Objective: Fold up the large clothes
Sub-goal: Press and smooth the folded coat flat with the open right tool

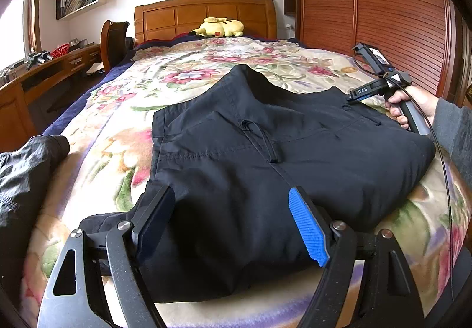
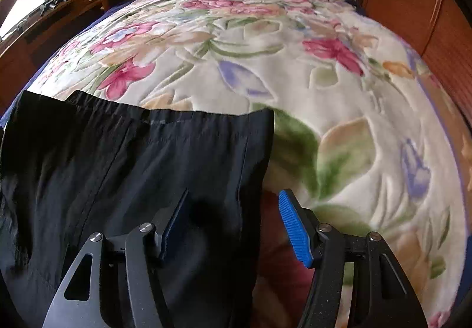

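Bedroom setting: wooden headboard [image 1: 206, 15] at the far end, slatted wooden wardrobe doors [image 1: 383, 12] on the right, a yellow plush toy [image 1: 218, 27] by the pillows. Work surface is the bed's cream floral blanket [image 2: 324, 109].

The dark navy trousers [image 1: 265, 145] lie on the near half of the blanket, already doubled into a compact rectangular stack, waistband edge toward the far side, a drawstring loop showing on top. I judge at least one fold done; edges look roughly aligned, with some bulk at the near left corner.

My left gripper [image 1: 233, 224] has its fingers wide apart, straddling the near edge of the stack; pads not pressing cloth. My right gripper [image 2: 233, 224] has its fingers apart as well, at the stack's right edge: one finger above the cloth, the other above the blanket, nothing pinched.

A crumpled black garment [image 1: 26, 168] waits at the near left, unfolded. Remaining, by my estimate: possibly one more fold or a smoothing pass, then that next item.
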`<state>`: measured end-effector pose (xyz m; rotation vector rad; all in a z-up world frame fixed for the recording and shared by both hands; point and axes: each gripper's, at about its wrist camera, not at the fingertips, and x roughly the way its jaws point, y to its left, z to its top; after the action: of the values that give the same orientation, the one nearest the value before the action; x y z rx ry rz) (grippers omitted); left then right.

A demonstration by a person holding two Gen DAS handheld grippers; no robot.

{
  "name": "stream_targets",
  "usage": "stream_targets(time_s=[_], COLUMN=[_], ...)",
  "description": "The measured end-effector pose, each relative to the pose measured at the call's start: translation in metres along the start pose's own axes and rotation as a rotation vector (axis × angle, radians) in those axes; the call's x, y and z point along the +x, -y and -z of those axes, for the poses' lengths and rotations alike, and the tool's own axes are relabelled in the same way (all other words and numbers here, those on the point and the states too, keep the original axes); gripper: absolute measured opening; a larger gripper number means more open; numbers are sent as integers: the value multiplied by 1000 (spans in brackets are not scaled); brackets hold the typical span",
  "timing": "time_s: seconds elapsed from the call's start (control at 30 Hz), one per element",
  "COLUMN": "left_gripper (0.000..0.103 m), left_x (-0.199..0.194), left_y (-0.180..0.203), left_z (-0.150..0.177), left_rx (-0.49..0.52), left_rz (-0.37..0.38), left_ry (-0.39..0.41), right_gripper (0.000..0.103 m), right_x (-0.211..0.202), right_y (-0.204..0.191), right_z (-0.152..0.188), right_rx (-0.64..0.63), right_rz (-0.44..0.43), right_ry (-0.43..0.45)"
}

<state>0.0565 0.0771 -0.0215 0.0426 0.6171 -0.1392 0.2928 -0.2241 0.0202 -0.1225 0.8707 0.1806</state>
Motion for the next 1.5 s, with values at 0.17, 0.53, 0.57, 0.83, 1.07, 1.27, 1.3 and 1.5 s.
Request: stream_targets(time_s=[0.17, 0.53, 0.57, 0.83, 1.07, 1.27, 1.3, 1.5], left_gripper=[80, 80, 80, 80, 80, 80, 80, 80], left_x=[1, 1, 1, 4, 5, 6, 6, 6], left_y=[-1, 0, 0, -3, -3, -5, -5, -5], left_z=[0, -1, 0, -1, 0, 2, 2, 6], left_rx=[-2, 10, 10, 7, 6, -1, -2, -7], left_rz=[4, 1, -2, -1, -4, -5, -4, -4], left_ry=[-2, -6, -8, -16, -21, -24, -24, -29], right_gripper=[15, 2, 2, 62, 62, 62, 62, 62], right_x=[1, -43, -43, -82, -134, -141, -140, -125], right_y=[-1, 22, 24, 4, -41, -62, -63, -56], right_z=[0, 4, 6, 30, 108, 153, 158, 167], right_rx=[-20, 9, 9, -43, -129, -164, -164, -128], right_rz=[2, 111, 122, 144, 47, -73, -73, -79], right_ry=[-16, 101, 95, 136, 267, 265, 261, 232])
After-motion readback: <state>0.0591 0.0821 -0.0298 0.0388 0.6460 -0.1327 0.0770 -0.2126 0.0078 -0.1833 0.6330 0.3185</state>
